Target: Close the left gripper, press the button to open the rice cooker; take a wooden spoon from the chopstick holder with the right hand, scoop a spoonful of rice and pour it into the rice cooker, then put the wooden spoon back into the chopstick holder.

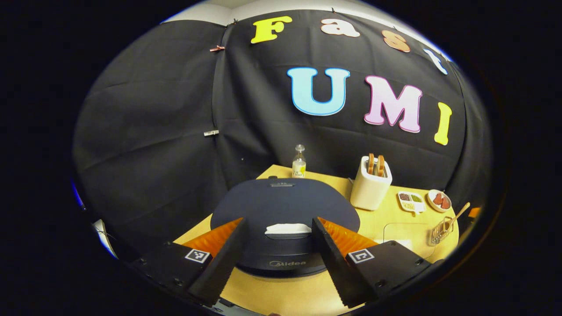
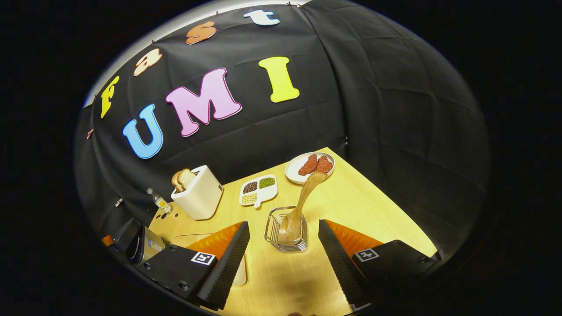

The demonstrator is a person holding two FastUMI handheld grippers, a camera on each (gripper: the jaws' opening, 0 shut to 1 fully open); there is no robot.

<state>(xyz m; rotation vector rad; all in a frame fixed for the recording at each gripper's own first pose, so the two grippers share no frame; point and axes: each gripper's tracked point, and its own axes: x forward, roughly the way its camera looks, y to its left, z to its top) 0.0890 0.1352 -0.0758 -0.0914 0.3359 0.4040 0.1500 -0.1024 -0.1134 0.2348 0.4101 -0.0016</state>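
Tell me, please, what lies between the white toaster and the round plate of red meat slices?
The white divided dish of beans sits between the white toaster and the round plate, seen in the right gripper view.

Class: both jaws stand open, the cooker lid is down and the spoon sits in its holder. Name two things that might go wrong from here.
1. The left gripper is open astride the rice cooker's white button; unless closed first, its fingers may straddle the button.
2. The wooden spoon leans in the light wire chopstick holder; pulling it sideways with the right gripper might tip the holder.
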